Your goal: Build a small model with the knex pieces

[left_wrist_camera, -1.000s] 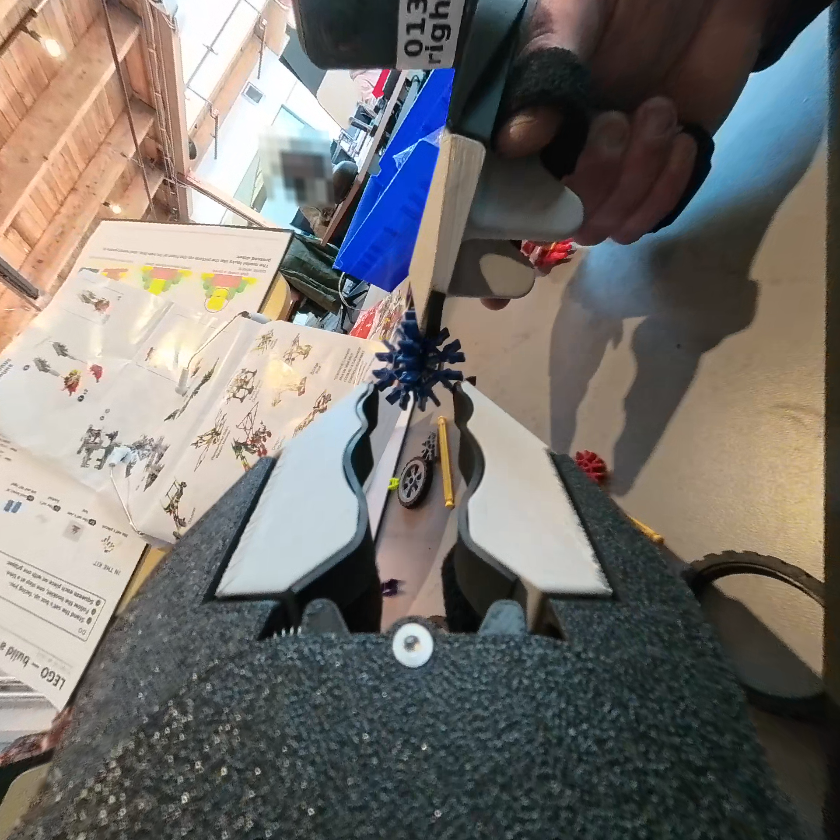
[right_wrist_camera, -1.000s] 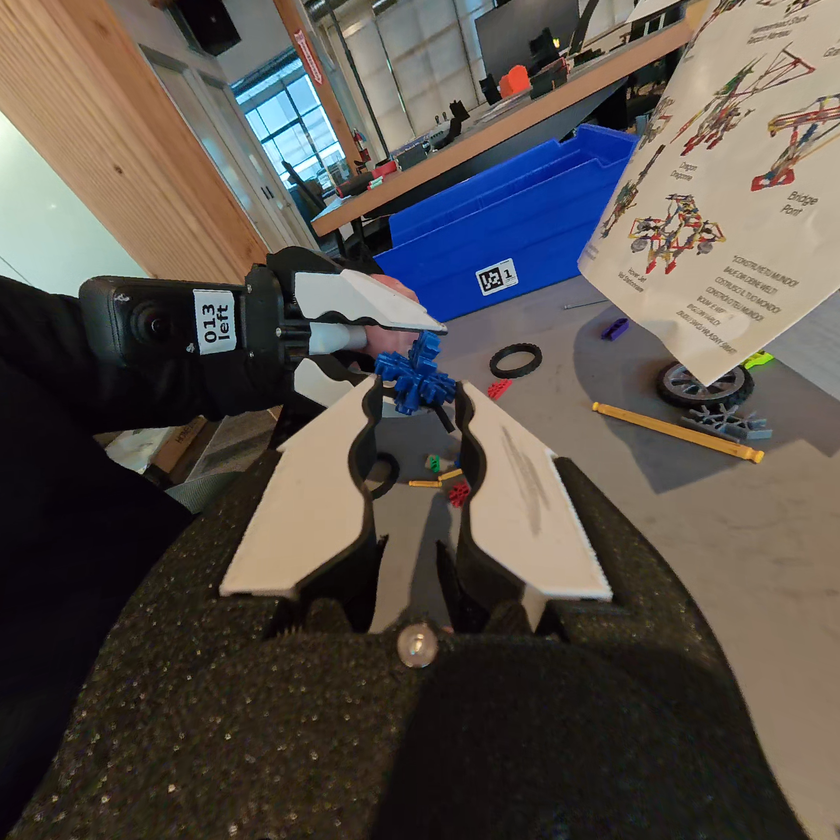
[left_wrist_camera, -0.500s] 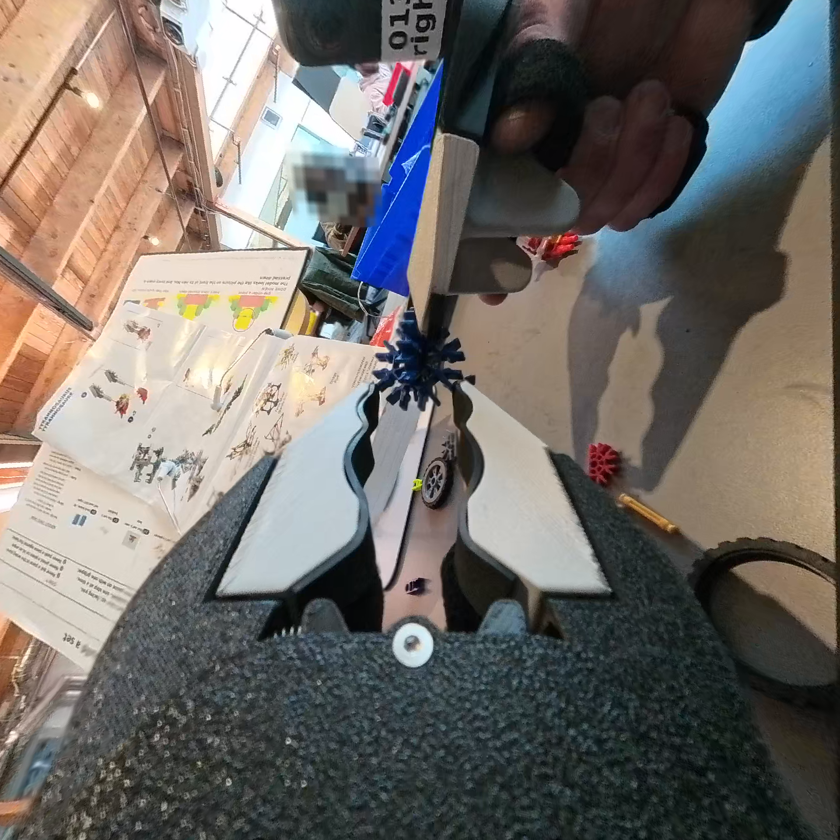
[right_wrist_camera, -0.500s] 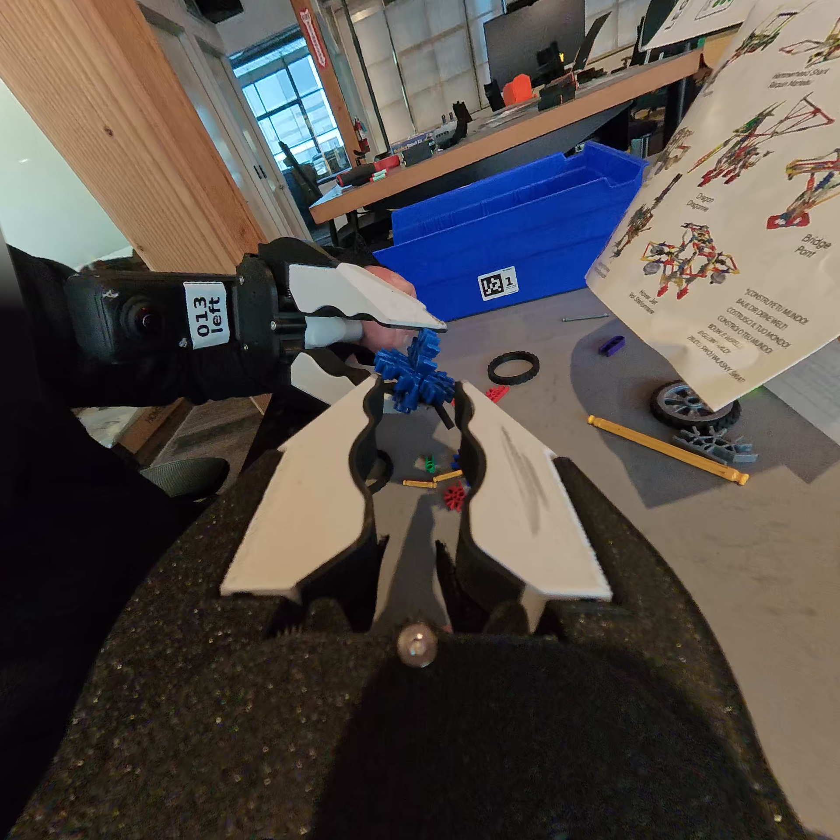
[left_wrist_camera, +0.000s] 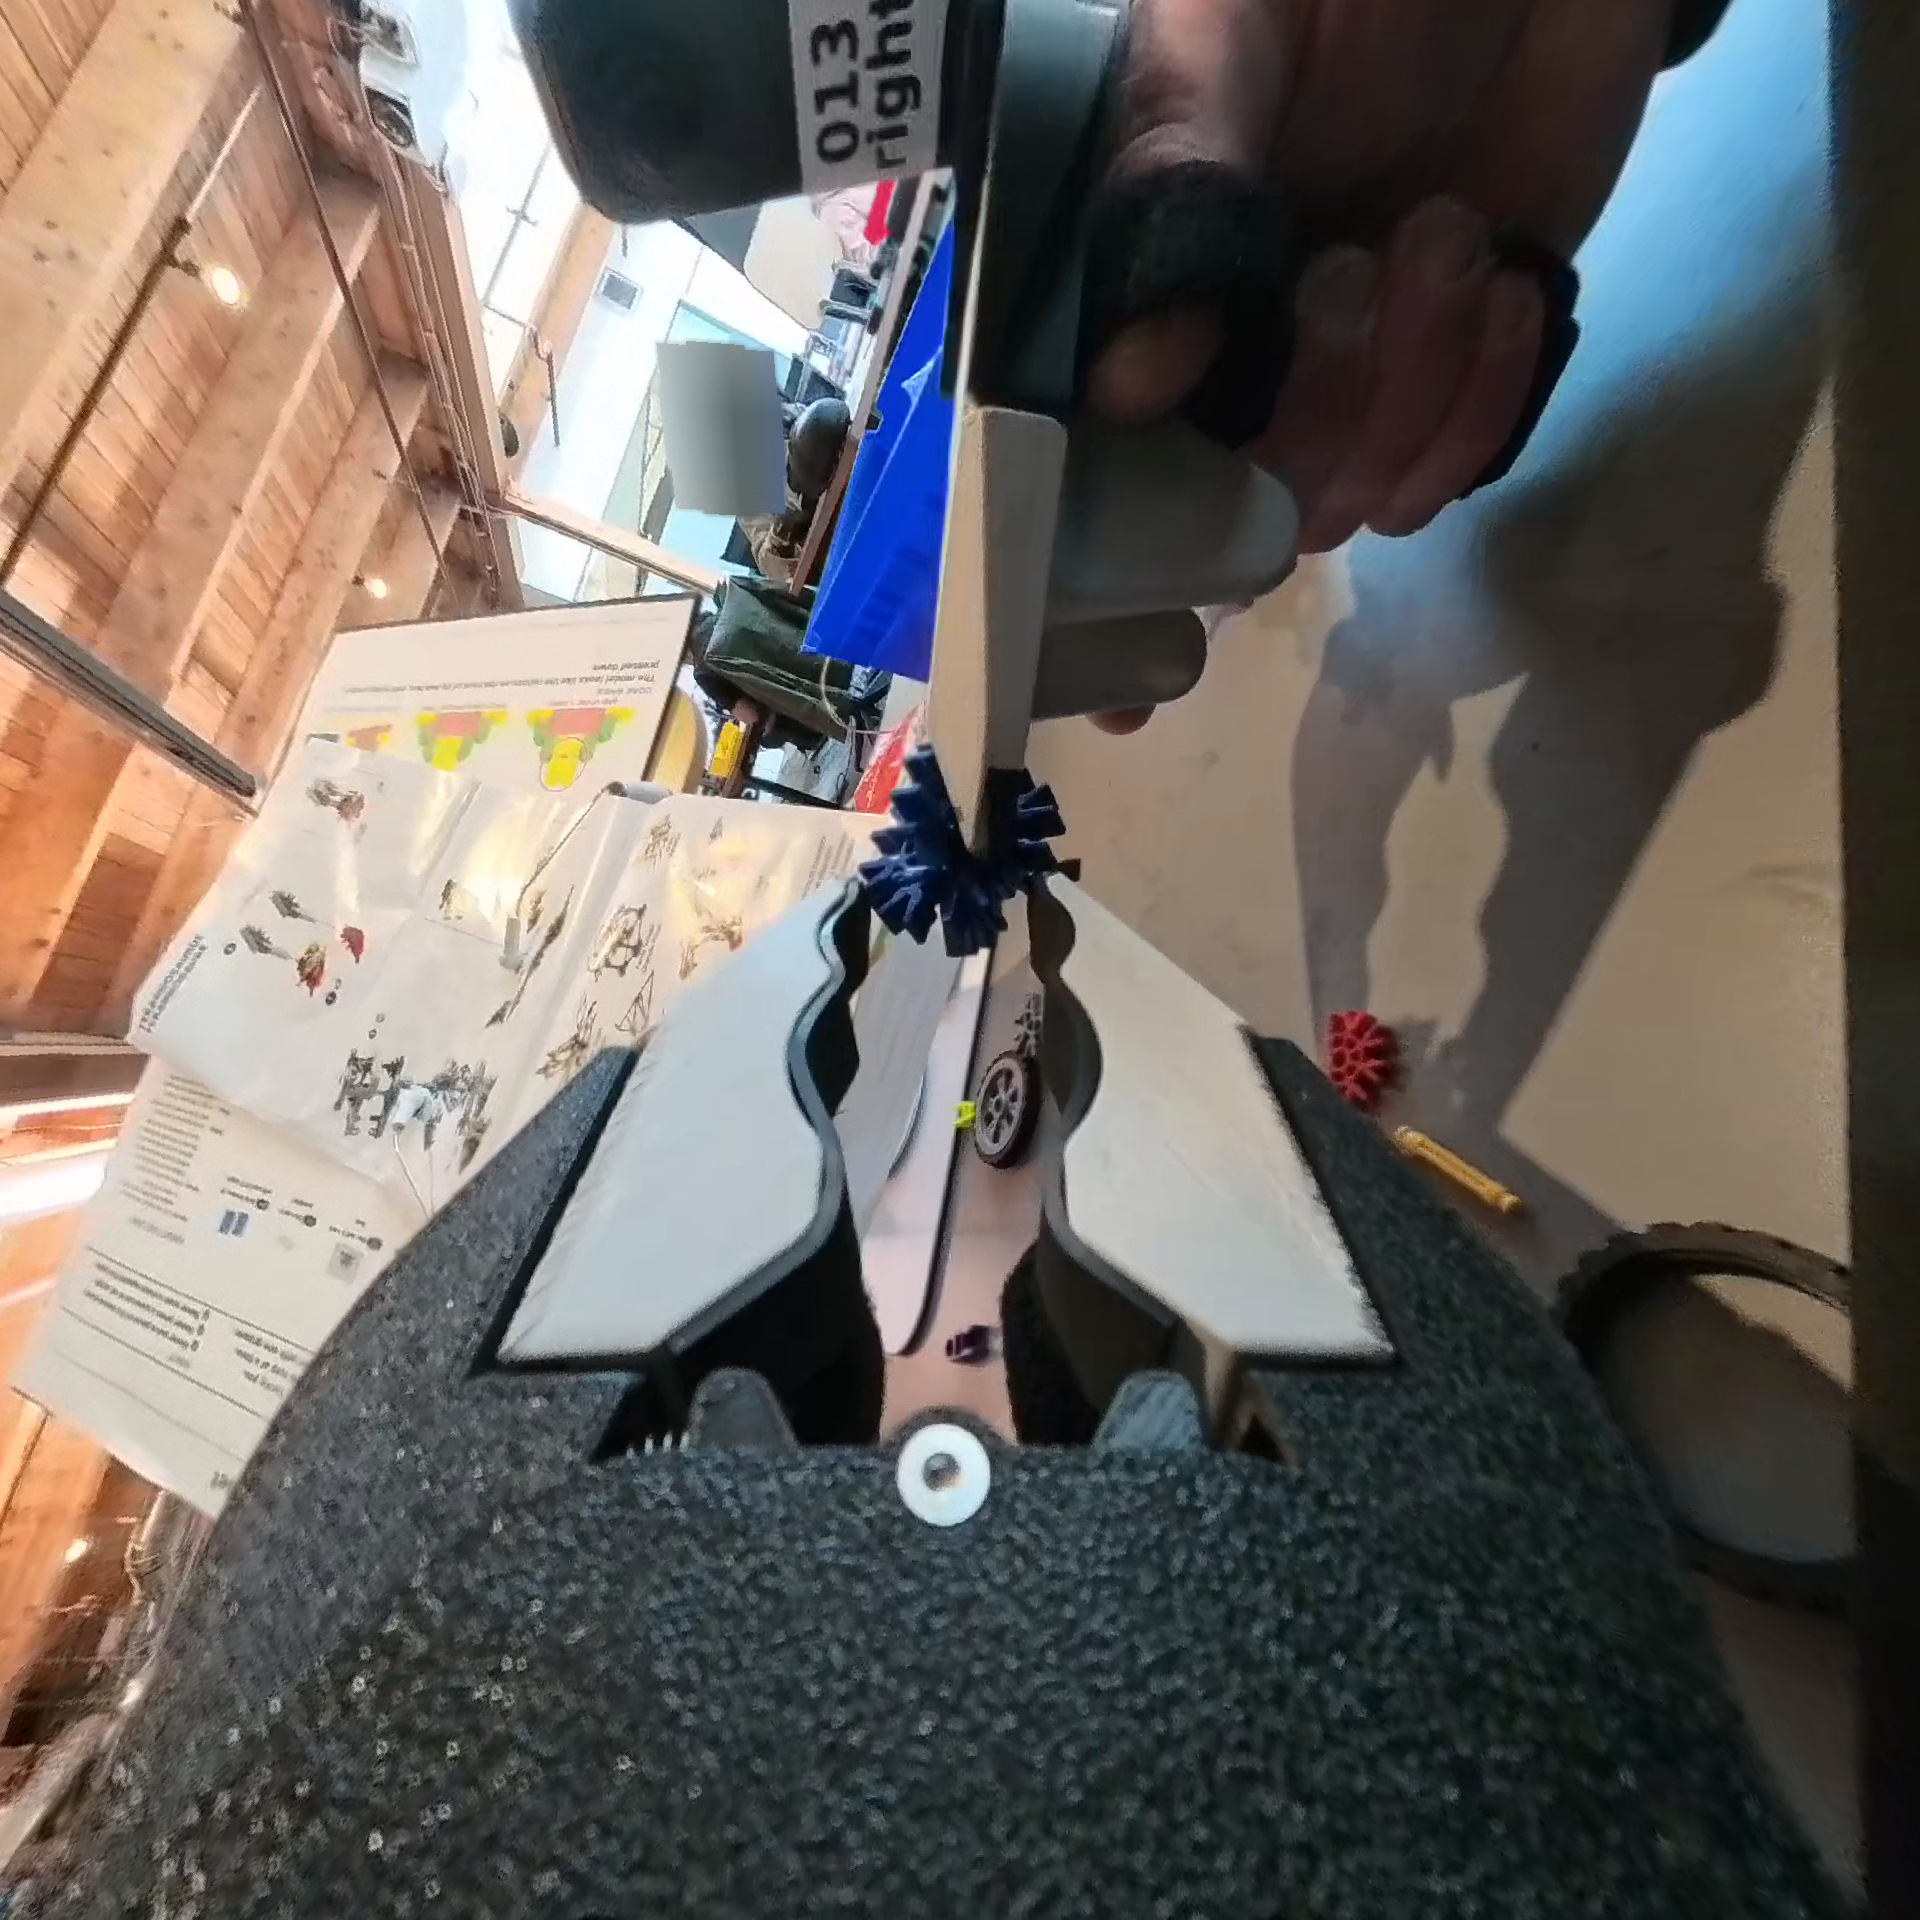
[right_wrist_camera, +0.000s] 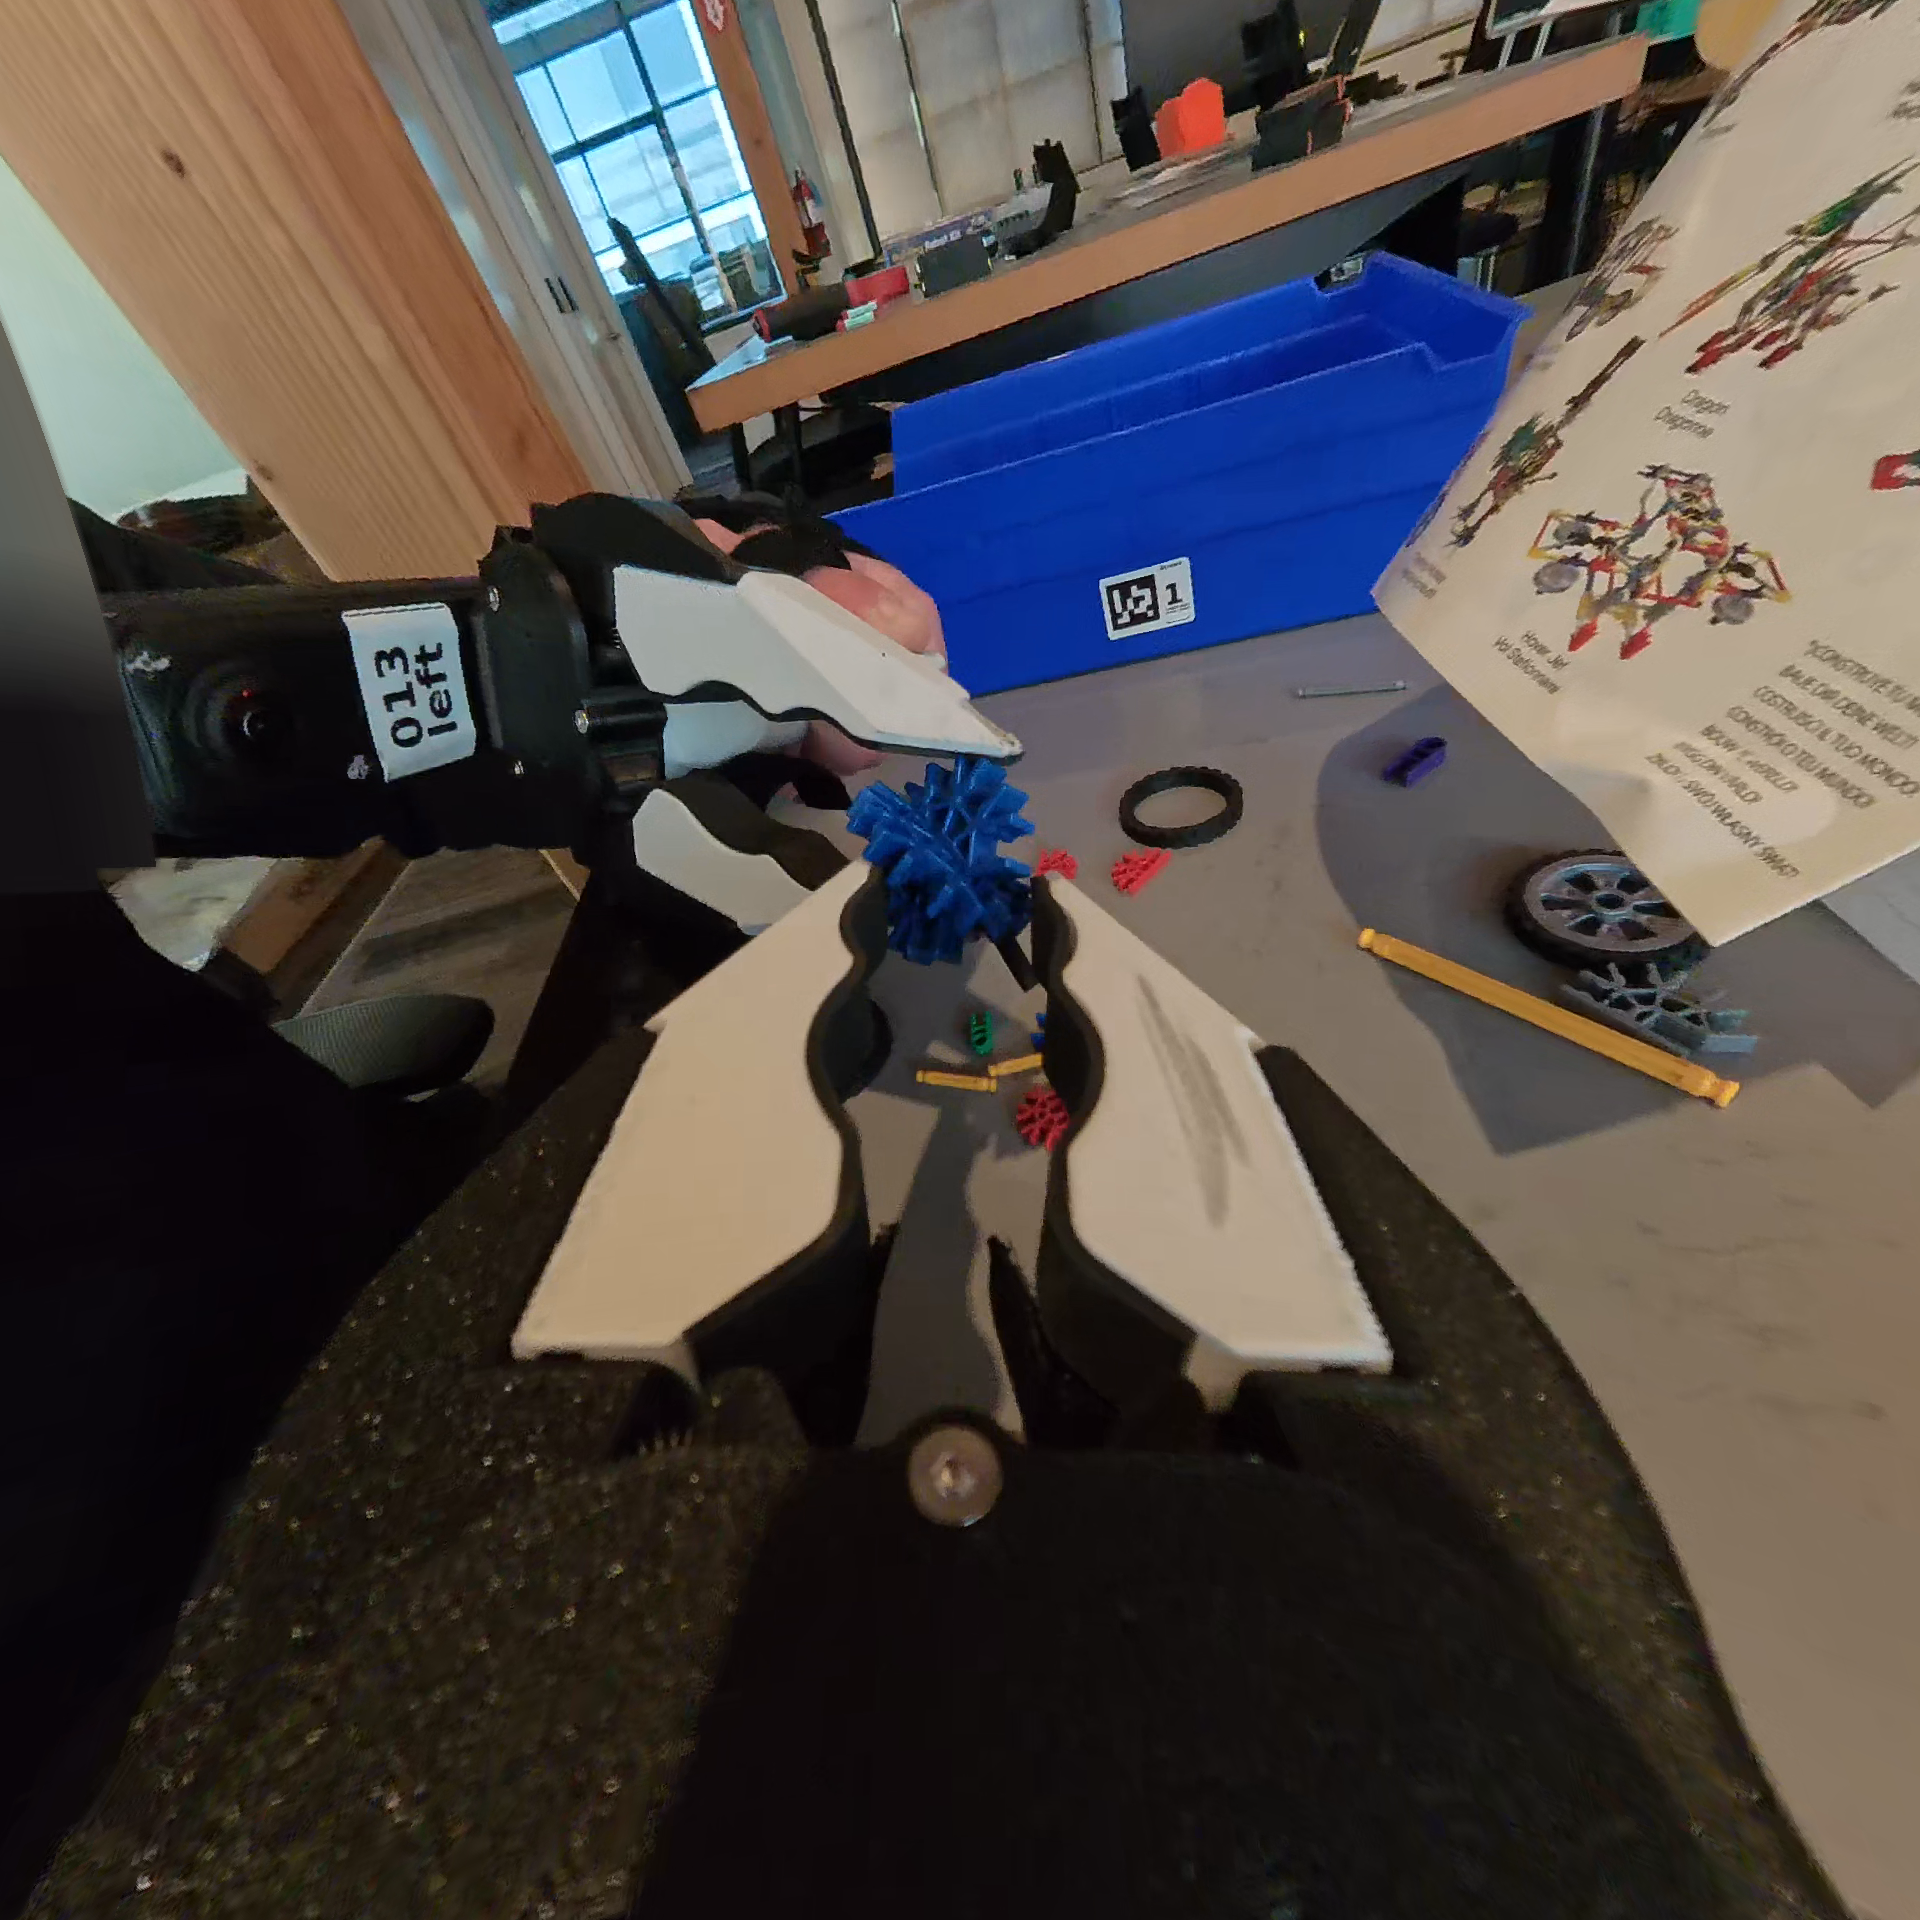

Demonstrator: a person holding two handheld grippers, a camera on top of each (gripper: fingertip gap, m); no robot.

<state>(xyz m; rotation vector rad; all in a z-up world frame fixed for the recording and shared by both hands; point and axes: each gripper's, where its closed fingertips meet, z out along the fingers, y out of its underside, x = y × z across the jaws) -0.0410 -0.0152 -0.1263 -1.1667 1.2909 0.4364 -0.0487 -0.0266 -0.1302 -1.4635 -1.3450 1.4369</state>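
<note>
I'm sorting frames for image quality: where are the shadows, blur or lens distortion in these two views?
Left wrist view: soft motion blur overall; the hand on the right gripper throws a broad shadow on the grey table; wide-angle stretching tilts the scene. Right wrist view: sharper; the instruction sheet shades the wheel and yellow rod; the left edge falls dark.

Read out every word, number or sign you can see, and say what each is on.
I won't quote writing; here is what bears it.
White label on the left gripper: readable.
White tag on the right gripper: readable, partly cut off.
Sticker on the blue bin: readable.
Instruction sheets: captions readable, fine print blurred.
</note>
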